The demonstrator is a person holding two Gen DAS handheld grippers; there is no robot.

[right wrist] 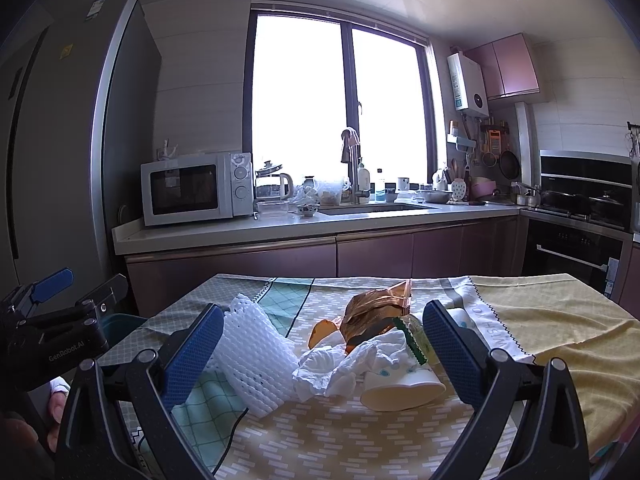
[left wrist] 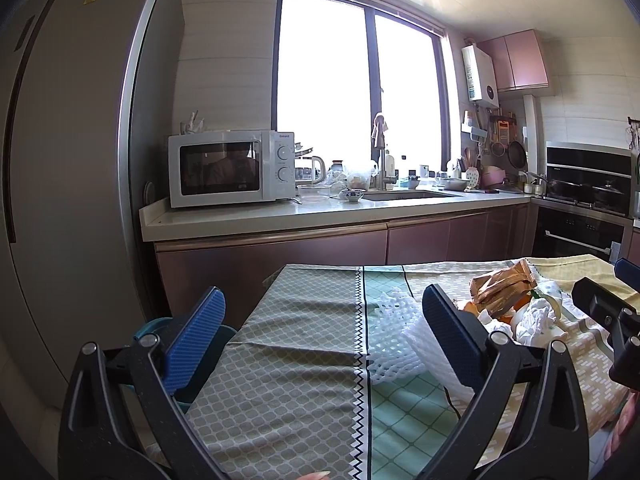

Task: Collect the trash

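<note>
A pile of trash lies on the cloth-covered table (right wrist: 540,320): a white foam net sleeve (right wrist: 252,356), crumpled white tissue (right wrist: 340,364), a tipped paper cup (right wrist: 404,388), a brown foil snack bag (right wrist: 376,308), orange peel (right wrist: 322,330) and a green wrapper (right wrist: 412,340). My right gripper (right wrist: 324,344) is open, its jaws standing on either side of the pile, above the table. My left gripper (left wrist: 324,336) is open and empty over the table's left part, with the foam net (left wrist: 396,340) by its right finger. The snack bag (left wrist: 500,284) shows to its right.
A teal bin (left wrist: 188,344) stands beside the table's left edge, behind my left finger. Beyond the table are a counter (right wrist: 280,228) with a microwave (right wrist: 196,188), a sink and dishes, a fridge (left wrist: 60,160) at left and an oven (right wrist: 572,248) at right.
</note>
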